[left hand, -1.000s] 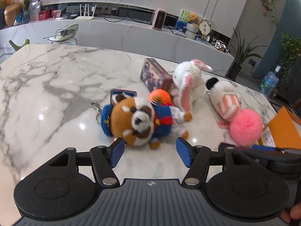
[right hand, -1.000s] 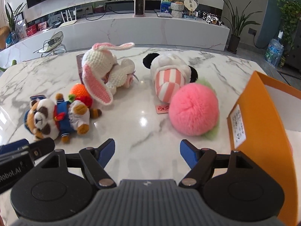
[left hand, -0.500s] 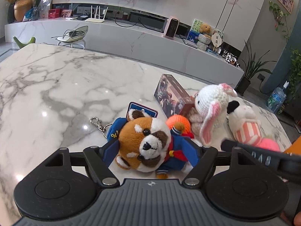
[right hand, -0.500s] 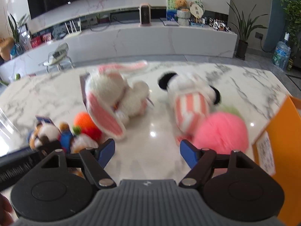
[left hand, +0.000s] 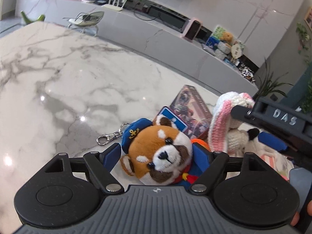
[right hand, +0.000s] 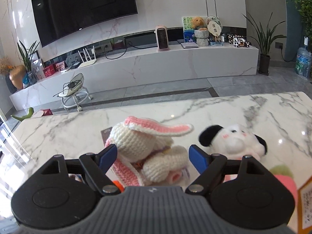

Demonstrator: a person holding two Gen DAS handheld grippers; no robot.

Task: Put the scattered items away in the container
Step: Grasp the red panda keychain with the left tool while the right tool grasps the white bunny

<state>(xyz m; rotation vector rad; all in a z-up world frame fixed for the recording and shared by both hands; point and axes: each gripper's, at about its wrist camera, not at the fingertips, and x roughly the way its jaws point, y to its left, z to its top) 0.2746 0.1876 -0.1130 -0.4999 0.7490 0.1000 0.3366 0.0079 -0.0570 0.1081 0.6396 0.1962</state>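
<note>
Marble table (left hand: pixel 58 74) carries everything: my left gripper (left hand: pixel 158 156), jaws just opening, straddles the panda (left hand: pixel 161 154); my right gripper (right hand: pixel 153 156), also unclenched, brackets the rabbit (right hand: pixel 144 146) beside it.

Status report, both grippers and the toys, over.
Left gripper opening, around red panda plush. Right gripper opening, around crochet rabbit. Neither lifted. Nothing blocking.

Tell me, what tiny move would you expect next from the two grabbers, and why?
Probably both close. The left gripper, whose fingers have just been opening, straddles the red panda plush; the right gripper, fingers also just opening, straddles the crocheted bunny. Neither toy looks pinched yet.
</note>
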